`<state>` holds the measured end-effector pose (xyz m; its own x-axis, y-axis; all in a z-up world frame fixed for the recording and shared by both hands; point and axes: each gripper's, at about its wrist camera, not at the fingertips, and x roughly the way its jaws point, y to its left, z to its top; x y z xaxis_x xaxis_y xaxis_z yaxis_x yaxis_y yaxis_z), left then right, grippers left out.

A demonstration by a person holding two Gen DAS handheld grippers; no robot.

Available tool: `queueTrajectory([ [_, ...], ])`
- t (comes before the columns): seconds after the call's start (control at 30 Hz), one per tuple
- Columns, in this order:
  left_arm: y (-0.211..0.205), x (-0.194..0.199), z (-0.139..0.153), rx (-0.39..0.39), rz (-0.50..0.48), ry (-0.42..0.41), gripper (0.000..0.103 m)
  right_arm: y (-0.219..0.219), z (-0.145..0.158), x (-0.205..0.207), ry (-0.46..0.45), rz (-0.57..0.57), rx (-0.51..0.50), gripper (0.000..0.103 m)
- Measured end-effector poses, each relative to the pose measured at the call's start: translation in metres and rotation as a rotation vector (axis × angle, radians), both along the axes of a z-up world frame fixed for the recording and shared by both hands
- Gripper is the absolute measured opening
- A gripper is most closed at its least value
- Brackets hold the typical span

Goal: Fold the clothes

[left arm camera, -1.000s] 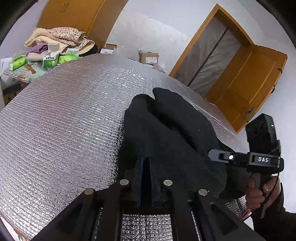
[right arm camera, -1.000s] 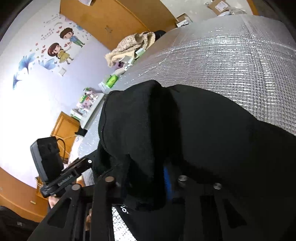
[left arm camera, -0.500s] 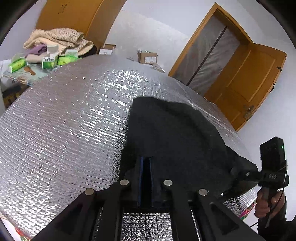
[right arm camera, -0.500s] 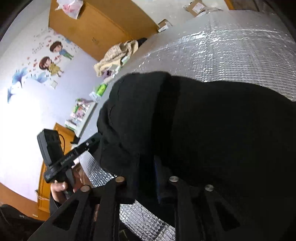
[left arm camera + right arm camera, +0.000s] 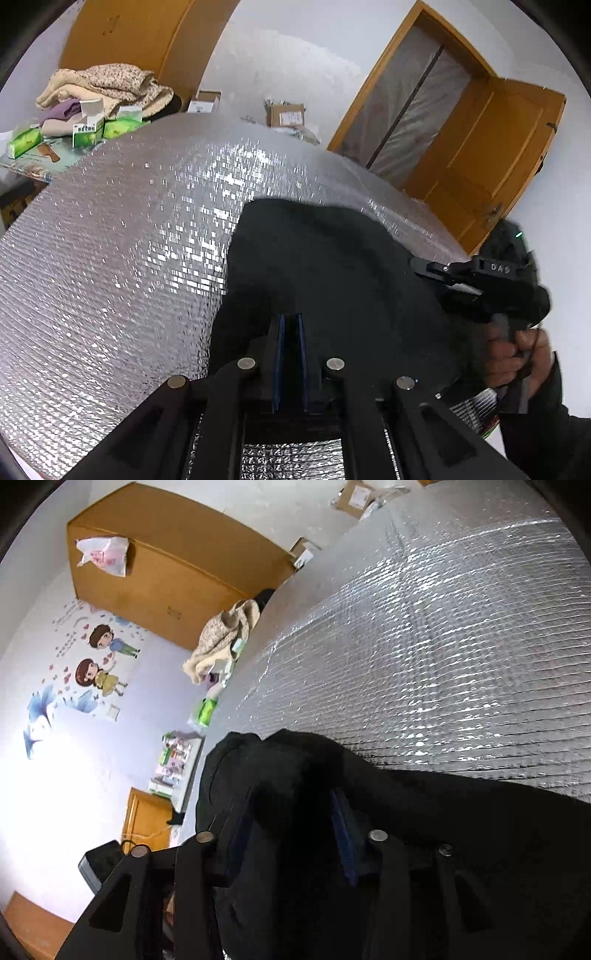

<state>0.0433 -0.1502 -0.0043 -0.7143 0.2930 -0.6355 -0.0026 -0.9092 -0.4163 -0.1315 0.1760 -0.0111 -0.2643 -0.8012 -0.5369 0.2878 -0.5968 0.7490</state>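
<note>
A black garment [image 5: 332,266] lies on the silver foil-covered table [image 5: 110,277]. My left gripper [image 5: 290,317] is shut on the garment's near edge, its blue pads almost together with cloth pinched between them. My right gripper [image 5: 291,805] sits at the garment's other side. Its blue pads [image 5: 341,830] stand well apart with a bunch of black cloth [image 5: 291,775] between them, and its jaws are closing. In the left wrist view the right gripper [image 5: 430,267] hovers over the garment's right edge, held by a hand [image 5: 517,354].
A pile of beige and floral clothes [image 5: 107,85] and green boxes [image 5: 88,129] sit at the table's far left. Cardboard boxes [image 5: 286,114] lie on the floor beyond. An orange door [image 5: 491,155] stands open at the right. A wooden wardrobe [image 5: 166,576] is behind.
The fold the right gripper held up over the garment now lies flat. The right gripper swung out to the right, then came back to the garment's right edge with its pads wider apart.
</note>
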Motion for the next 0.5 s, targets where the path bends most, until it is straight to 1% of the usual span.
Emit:
queueTrajectory([
  [0.1,-0.001,0.002,-0.004,0.001,-0.013,0.008,0.006,0.006,0.01,0.011,0.043,-0.02,-0.03,0.007],
  [0.17,-0.001,0.004,-0.005,0.01,-0.018,0.014,0.006,0.015,0.016,0.02,0.076,-0.053,-0.029,0.006],
  [0.27,-0.001,0.004,-0.004,0.005,-0.018,0.016,0.006,0.025,0.002,0.022,0.038,-0.084,0.022,0.005],
  [0.33,0.0,0.005,-0.002,-0.002,-0.014,0.017,0.006,0.029,-0.008,0.019,0.001,-0.088,0.012,0.007],
  [0.37,0.0,0.006,0.001,-0.004,-0.011,0.02,0.006,0.029,-0.006,0.02,0.009,-0.09,0.017,0.011],
  [0.43,0.001,0.009,0.007,-0.004,-0.012,0.042,0.006,0.027,0.005,0.026,0.058,-0.094,0.043,0.015],
  [0.5,0.004,0.013,0.013,0.0,-0.023,0.065,0.007,0.028,0.018,0.033,0.121,-0.094,0.063,0.023],
])
